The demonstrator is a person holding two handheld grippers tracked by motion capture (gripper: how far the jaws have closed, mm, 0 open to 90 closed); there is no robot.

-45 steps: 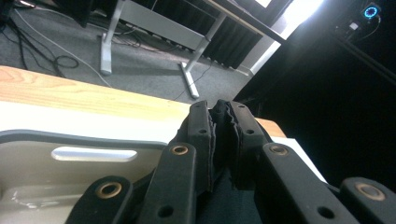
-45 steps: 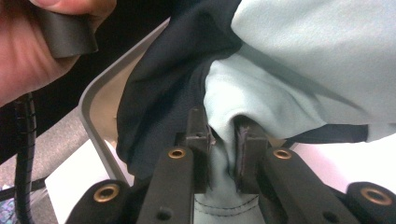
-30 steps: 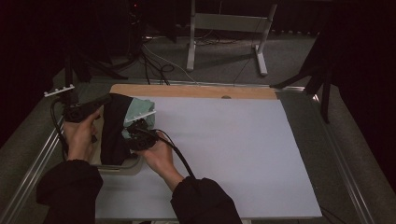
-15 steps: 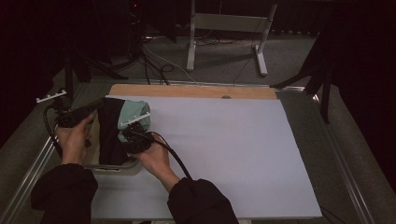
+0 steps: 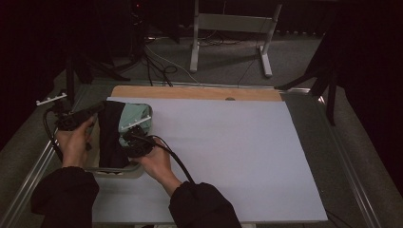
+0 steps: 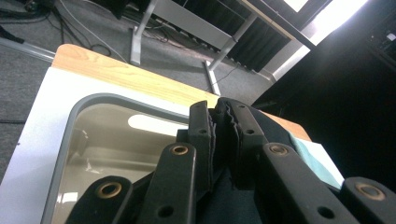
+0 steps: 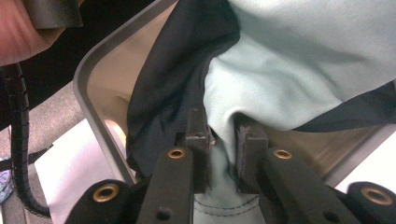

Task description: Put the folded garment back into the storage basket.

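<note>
While both grippers are working at the tray [image 5: 114, 172], the task's thing is showing as two fabrics: a dark cloth [image 5: 111, 137] and a pale mint-green cloth [image 5: 132, 114]. Dark cloth is draping over the tray as a long black band, running from its far rim toward the near rim; green cloth is lying bunched at the tray's far right corner, partly over the dark one. Right gripper [image 5: 135, 142] is sitting at the tray's right rim, jaws nearly closed and pinching a fold of green cloth [image 7: 280, 65], smooth weave, with a stitched seam showing just below the jaws; dark cloth [image 7: 173, 84] is hanging over the tray's grey rim [image 7: 93, 107] beside it. Left gripper [image 5: 76, 118] is hovering over the tray's far left corner, jaws almost together and clamping an edge of dark cloth [image 6: 273, 123]. Tray's beige inside [image 6: 107, 140] is lying bare left of that gripper. Tray itself is sitting on the white sheet [image 5: 228, 156], at its left edge.
</note>
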